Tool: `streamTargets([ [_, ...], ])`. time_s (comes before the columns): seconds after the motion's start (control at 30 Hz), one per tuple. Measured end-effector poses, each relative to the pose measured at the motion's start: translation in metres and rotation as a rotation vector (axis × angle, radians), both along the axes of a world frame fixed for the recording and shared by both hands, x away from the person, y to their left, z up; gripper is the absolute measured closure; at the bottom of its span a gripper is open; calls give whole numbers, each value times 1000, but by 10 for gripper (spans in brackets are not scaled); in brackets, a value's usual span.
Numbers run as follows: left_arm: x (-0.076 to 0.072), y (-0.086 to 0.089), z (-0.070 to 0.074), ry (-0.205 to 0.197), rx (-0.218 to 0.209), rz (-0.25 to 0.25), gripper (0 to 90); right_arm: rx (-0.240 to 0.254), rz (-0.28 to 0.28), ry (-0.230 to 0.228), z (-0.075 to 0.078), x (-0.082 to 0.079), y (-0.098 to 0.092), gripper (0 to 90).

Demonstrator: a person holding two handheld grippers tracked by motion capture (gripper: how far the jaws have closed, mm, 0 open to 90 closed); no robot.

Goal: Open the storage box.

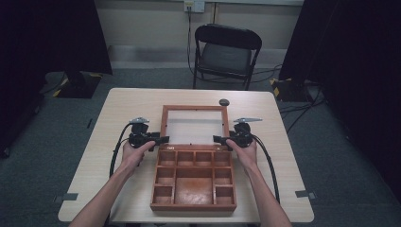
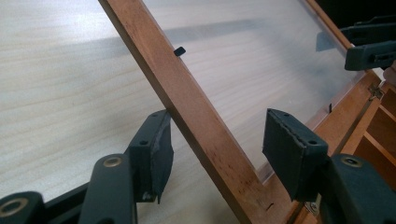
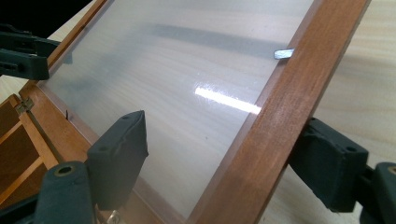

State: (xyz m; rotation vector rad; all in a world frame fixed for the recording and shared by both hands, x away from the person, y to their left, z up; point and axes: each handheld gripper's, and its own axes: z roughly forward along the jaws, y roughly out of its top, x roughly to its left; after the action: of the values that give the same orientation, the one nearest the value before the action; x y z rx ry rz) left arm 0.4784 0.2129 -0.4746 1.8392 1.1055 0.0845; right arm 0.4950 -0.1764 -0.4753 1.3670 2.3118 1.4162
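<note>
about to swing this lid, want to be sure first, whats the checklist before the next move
1. Left gripper straddles the left rail of the glass-paned wooden lid: ok, one jaw on each side of the rail.
2. Left jaws clamped on the rail: not ok, a gap shows at the inner jaw.
3. Right gripper straddles the right rail: ok.
4. Right jaws clamped: not ok, the inner jaw stands off over the pane.
5. Compartments of the brown wooden divided box free of objects: ok, all look empty.
6. Small dark round object on the pale wooden table clear of the lid: cannot tell, it sits close behind the far edge.
</note>
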Motion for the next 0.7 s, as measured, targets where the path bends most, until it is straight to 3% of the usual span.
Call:
streamTargets([
  [0.1,1,0,-2,10,2,8,396,-1,4,19,-2,0,-1,199],
  [0.17,0,-1,-1,-23,47,17,417,0,2,33,-3,1,-2,175],
  [0.23,1,0,-1,-2,5,14,413,-27,-7,51,-5,1,-2,148],
  [0.3,1,-1,-2,-2,21,11,406,11,3,90,-10,3,-6,154],
  [0.4,0,-4,-5,0,53,0,377,9,-2,90,-10,3,-6,156],
  [0.5,0,-4,-4,-4,48,6,352,-4,1,101,-9,3,-7,161],
  [0.7,-4,-2,3,-16,40,9,317,-15,-22,40,-1,-3,-12,212],
])
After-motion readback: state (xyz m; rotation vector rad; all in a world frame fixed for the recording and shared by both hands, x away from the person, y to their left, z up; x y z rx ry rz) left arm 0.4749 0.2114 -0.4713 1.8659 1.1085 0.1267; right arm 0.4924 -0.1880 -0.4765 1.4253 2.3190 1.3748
